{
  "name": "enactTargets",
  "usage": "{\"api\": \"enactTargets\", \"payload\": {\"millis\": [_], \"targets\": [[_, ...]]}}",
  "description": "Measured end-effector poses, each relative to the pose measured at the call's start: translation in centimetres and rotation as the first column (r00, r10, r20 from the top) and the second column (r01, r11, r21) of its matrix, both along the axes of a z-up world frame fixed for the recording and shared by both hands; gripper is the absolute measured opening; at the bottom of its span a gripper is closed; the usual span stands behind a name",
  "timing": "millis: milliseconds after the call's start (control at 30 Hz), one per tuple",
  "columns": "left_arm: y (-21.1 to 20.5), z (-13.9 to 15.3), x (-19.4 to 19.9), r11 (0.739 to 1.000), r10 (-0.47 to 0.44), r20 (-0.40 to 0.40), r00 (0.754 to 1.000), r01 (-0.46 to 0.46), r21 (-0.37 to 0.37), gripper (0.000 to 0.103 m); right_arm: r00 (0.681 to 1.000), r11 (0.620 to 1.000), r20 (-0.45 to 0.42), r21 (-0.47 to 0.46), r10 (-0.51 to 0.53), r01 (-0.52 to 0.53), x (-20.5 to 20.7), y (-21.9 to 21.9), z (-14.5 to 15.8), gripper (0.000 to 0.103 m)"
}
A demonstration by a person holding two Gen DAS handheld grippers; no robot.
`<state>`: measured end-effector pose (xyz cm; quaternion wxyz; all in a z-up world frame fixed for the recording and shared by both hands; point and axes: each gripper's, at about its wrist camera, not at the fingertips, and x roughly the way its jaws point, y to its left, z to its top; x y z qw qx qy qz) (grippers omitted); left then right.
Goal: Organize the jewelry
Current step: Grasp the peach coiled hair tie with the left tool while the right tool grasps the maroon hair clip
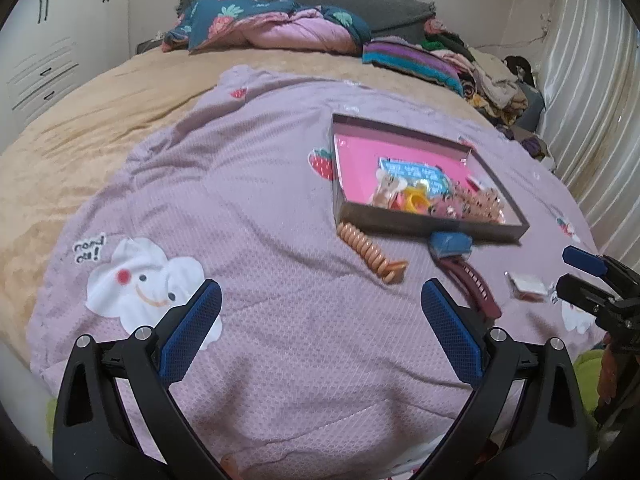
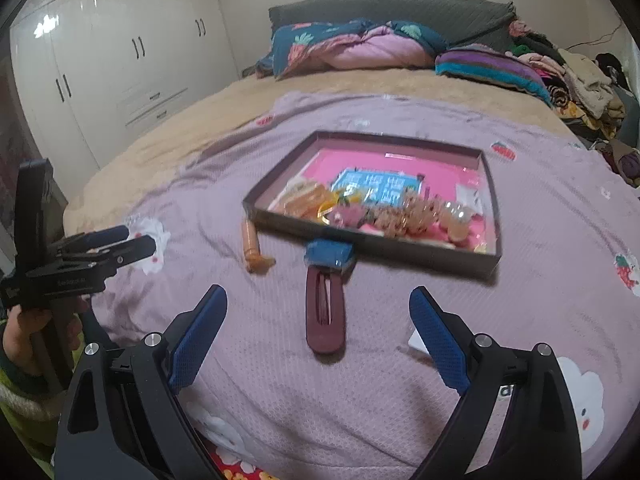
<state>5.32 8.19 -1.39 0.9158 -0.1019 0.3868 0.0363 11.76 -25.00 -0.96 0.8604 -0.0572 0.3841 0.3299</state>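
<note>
Both grippers hang over a lilac quilted bedspread, its surface a fine diamond weave printed with smiling clouds and strawberries. On it sits a shallow rectangular tray with dark card walls and a glossy pink floor, and it is crowded along the near side: a blue printed card, an orange ring, a pile of pale amber and pink pieces, all a bit blurred. Just outside the tray's near wall lie three loose things. There's a peach spiral hair coil, ribbed like a phone cord, off the near-left corner. There's a long maroon hair clip, smooth and rounded, its far end capped by a blue fabric piece that touches the tray wall. And a small white square packet lies to the right, partly behind the right finger in the right wrist view.

The left gripper is spread wide, blue textured pads apart, nothing between them, above bare quilt. The right gripper is likewise released, jaws wide, with the maroon clip lying on the quilt between and ahead of them, untouched. A hand grasps the left tool's handle.

Bare quilt lies left of the tray; tan blanket beyond.
</note>
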Motion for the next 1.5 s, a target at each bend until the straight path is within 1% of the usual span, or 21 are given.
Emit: {"api": "enactTargets", "payload": {"millis": [233, 367, 433, 500, 533, 567, 600, 667, 733, 767, 800, 833, 867, 900, 933, 1067, 1233, 1367, 1500], "targets": [[-0.6, -1.7, 0.8, 0.999, -0.034, -0.037, 0.999, 0.033, -0.015, 0.093, 0.999, 0.999, -0.033, -0.045, 0.022, -0.023, 0.7, 1.1, -2.9, 0.092], [-0.9, -2.5, 1.9, 0.998, -0.058, -0.057, 0.997, 0.056, -0.036, 0.093, 0.998, 0.997, -0.048, -0.071, 0.030, -0.033, 1.6, 1.8, -4.4, 0.090], [-1.1, -2.8, 2.5, 0.996, -0.073, -0.062, 0.995, 0.070, -0.050, 0.091, 0.997, 0.996, -0.067, -0.078, 0.035, -0.041, 2.1, 2.1, -5.1, 0.084], [-1.4, -3.0, 3.4, 0.994, -0.090, -0.072, 0.993, 0.085, -0.071, 0.081, 0.996, 0.994, -0.075, -0.092, 0.045, -0.052, 2.6, 2.6, -5.6, 0.081], [-1.5, -3.2, 3.8, 0.992, -0.098, -0.075, 0.992, 0.091, -0.084, 0.077, 0.996, 0.994, -0.078, -0.097, 0.052, -0.060, 2.9, 2.8, -5.9, 0.078], [-1.6, -3.3, 4.2, 0.990, -0.107, -0.080, 0.991, 0.098, -0.099, 0.070, 0.995, 0.993, -0.081, -0.098, 0.059, -0.067, 3.1, 3.1, -6.1, 0.077], [-1.8, -3.4, 4.6, 0.988, -0.115, -0.083, 0.990, 0.105, -0.112, 0.066, 0.994, 0.993, -0.086, -0.100, 0.061, -0.070, 3.3, 3.3, -6.3, 0.073], [-2.2, -3.6, 5.3, 0.983, -0.132, -0.089, 0.987, 0.119, -0.138, 0.062, 0.992, 0.992, -0.110, -0.100, 0.062, -0.073, 3.9, 3.6, -6.9, 0.069], [-2.6, -4.0, 6.0, 0.979, -0.145, -0.101, 0.984, 0.127, -0.160, 0.058, 0.989, 0.992, -0.133, -0.103, 0.062, -0.076, 4.4, 3.9, -7.6, 0.060], [-2.8, -4.2, 6.5, 0.977, -0.148, -0.108, 0.983, 0.129, -0.167, 0.056, 0.988, 0.991, -0.140, -0.102, 0.068, -0.083, 4.4, 4.1, -7.9, 0.058], [-2.9, -4.3, 6.8, 0.977, -0.150, -0.112, 0.982, 0.130, -0.172, 0.056, 0.985, 0.990, -0.150, -0.102, 0.082, -0.098, 4.4, 4.3, -8.3, 0.051], [-3.0, -4.4, 7.1, 0.976, -0.151, -0.115, 0.982, 0.130, -0.176, 0.056, 0.983, 0.989, -0.159, -0.097, 0.094, -0.110, 4.3, 4.4, -8.5, 0.041], [-3.1, -4.6, 7.4, 0.975, -0.152, -0.120, 0.981, 0.129, -0.183, 0.056, 0.981, 0.989, -0.165, -0.089, 0.104, -0.120, 4.2, 4.4, -8.6, 0.038], [-3.1, -4.7, 7.7, 0.974, -0.152, -0.124, 0.981, 0.127, -0.189, 0.056, 0.978, 0.988, -0.171, -0.074, 0.120, -0.134, 3.9, 4.3, -8.6, 0.032], [-3.2, -4.9, 8.1, 0.973, -0.153, -0.129, 0.980, 0.126, -0.196, 0.056, 0.976, 0.988, -0.176, -0.066, 0.128, -0.141, 3.8, 4.2, -8.6, 0.029], [-3.3, -5.7, 9.3, 0.963, -0.163, -0.149, 0.975, 0.125, -0.238, 0.056, 0.968, 0.987, -0.200, -0.026, 0.150, -0.159, 2.7, 3.3, -8.2, 0.029], [-3.1, -7.0, 10.5, 0.966, -0.141, -0.180, 0.973, 0.095, -0.242, 0.055, 0.960, 0.989, -0.240, 0.039, 0.145, -0.139, 1.3, 1.8, -7.6, 0.029], [-3.1, -7.4, 11.2, 0.975, -0.121, -0.189, 0.975, 0.080, -0.208, 0.042, 0.967, 0.992, -0.222, 0.044, 0.122, -0.115, 1.0, 0.9, -6.8, 0.029], [-3.3, -7.3, 11.1, 0.980, -0.120, -0.183, 0.976, 0.087, -0.178, 0.034, 0.974, 0.994, -0.199, 0.053, 0.108, -0.099, 0.7, 0.2, -5.9, 0.029]]}}
